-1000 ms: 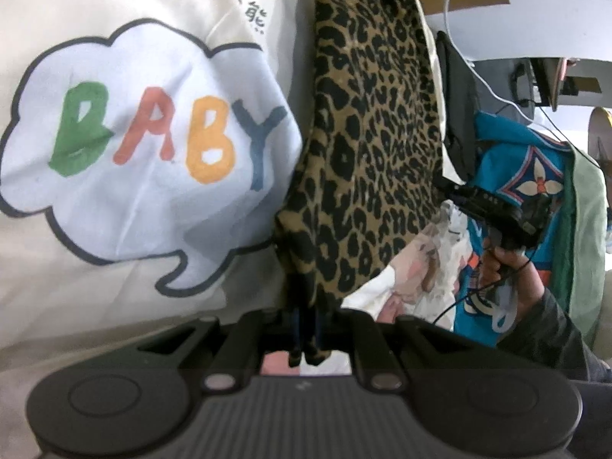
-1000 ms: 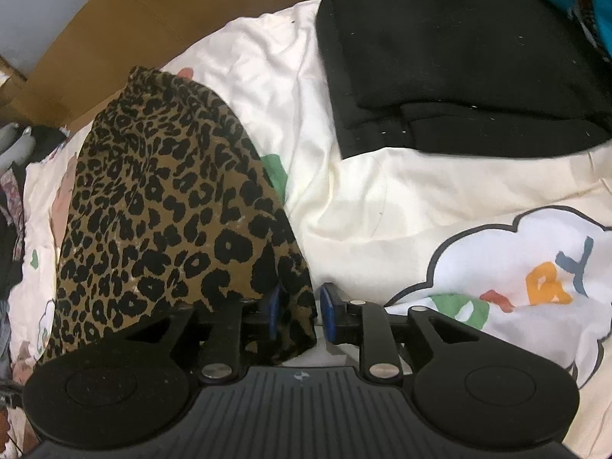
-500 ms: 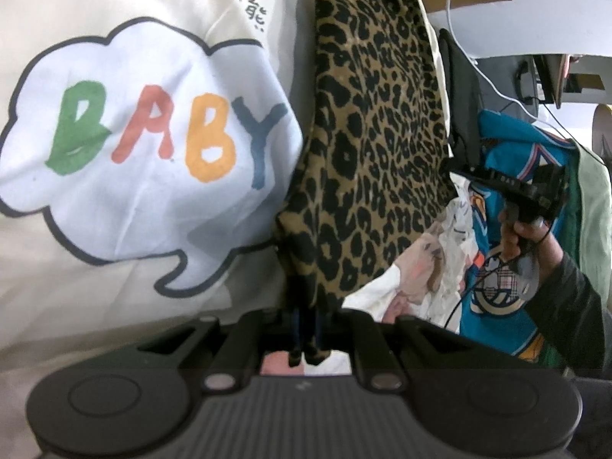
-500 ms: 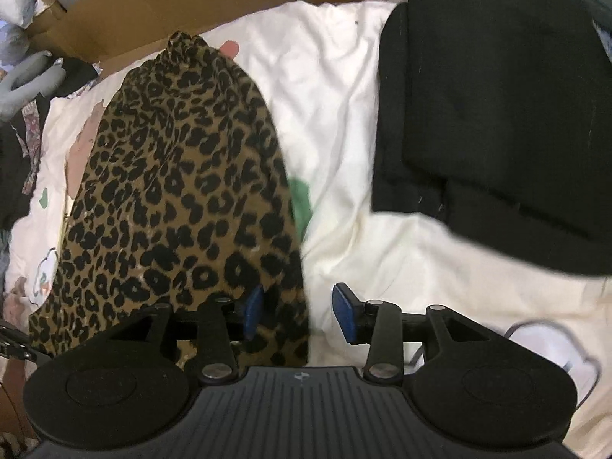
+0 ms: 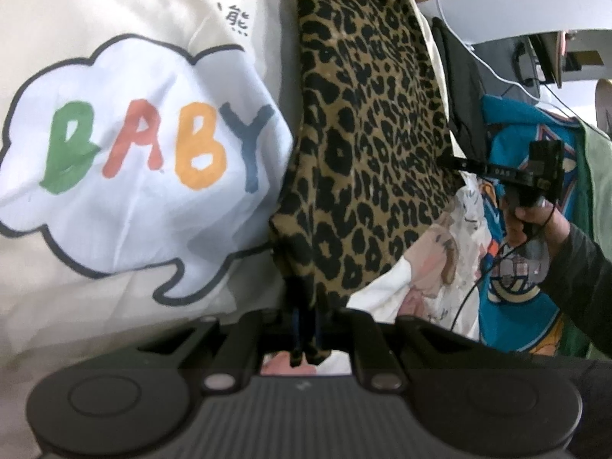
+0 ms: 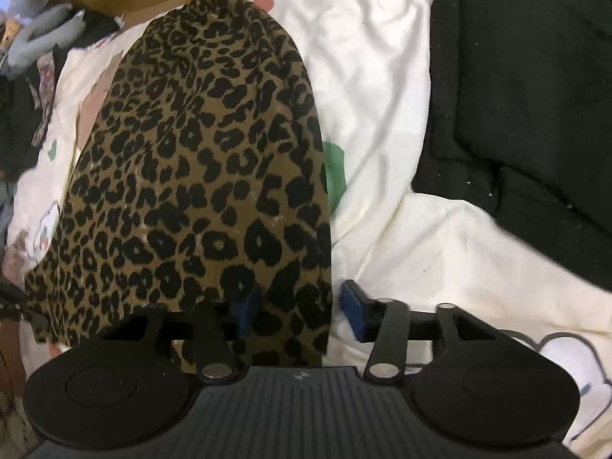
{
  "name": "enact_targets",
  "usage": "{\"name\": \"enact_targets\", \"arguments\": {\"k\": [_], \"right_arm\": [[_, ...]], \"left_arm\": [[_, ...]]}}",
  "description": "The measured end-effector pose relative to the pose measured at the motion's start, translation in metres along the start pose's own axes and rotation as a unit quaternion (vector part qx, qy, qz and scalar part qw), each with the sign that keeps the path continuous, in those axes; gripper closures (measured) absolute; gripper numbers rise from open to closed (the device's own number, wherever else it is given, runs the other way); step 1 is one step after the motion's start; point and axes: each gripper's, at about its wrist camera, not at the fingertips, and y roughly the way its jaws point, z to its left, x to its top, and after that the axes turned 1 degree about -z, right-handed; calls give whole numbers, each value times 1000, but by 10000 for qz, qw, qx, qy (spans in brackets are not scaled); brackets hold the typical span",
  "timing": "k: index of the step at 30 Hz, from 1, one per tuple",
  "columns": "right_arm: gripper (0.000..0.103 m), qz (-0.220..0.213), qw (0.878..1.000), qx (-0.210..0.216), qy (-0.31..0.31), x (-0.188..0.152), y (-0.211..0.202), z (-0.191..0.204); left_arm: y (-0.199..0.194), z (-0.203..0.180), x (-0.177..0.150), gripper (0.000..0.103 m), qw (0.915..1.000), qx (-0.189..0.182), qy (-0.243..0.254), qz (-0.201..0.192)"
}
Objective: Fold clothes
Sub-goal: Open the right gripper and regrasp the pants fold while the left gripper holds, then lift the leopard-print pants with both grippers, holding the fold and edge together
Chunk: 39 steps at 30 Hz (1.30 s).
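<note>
**Leopard print piece pinned at one corner, other gripper mid-squeeze**

Left wrist view: the left gripper (image 5: 304, 329) is clamped tight on the bottom corner of the leopard print garment (image 5: 367, 145), with a bit of the fabric poking out below the jaws. The garment stretches up and away from there, lying over a cream sheet (image 5: 95, 11) that has a cloud bubble with "BABY" (image 5: 153, 145) in coloured letters. Off to the right you can see a hand (image 5: 535, 218) gripping the other tool, with a dark sleeve behind it, and a teal shirt (image 5: 516, 287) in the pile back there. A thin white cable (image 5: 497, 72) runs across the upper right.

Right wrist view: the right gripper (image 6: 298, 310) has its jaws partway apart and closing, and the near edge of the leopard print garment (image 6: 199, 160) sits between them. The left blue pad is against or under the cloth, while the right blue pad (image 6: 354, 310) stands clear of it over the cream sheet. A folded black garment (image 6: 528, 95) lies on the sheet at upper right, well apart from the leopard one.
</note>
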Motion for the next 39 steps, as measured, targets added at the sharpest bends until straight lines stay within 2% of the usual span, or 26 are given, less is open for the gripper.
{"name": "enact_targets", "arguments": {"k": [1,3,6,13,15,20,27,33,39], "right_arm": [[70,13,10000,-23,-49,-1,-2,1],[86,10,10000,-2,-48,0,-7,-1],[93,1,10000,73,47,-1,-12,-4],[87,-20,9996,159,215,-2,-11,-9],[71,-8,9997,162,201,-2,-10,-10],[70,-12,9999,104,30,-4,-8,-5],[71,-28,9987,291,-416,-11,-12,12],[70,-150,9992,358,-120,-9,-9,-10],[70,-61,9952,885,403,3,3,-35]], "left_arm": [[0,-1,0,95,10000,17,28,-3],[0,-2,0,95,10000,43,74,-12],[1,-2,-1,95,10000,53,77,-11],[4,1,0,95,10000,73,52,5],[4,0,-1,95,10000,68,32,-4],[1,1,1,95,10000,-21,4,4],[-16,4,3,95,9998,-161,-128,-12],[-13,2,4,95,9998,-100,-185,7],[-10,4,5,96,9997,-105,-208,61]]}}
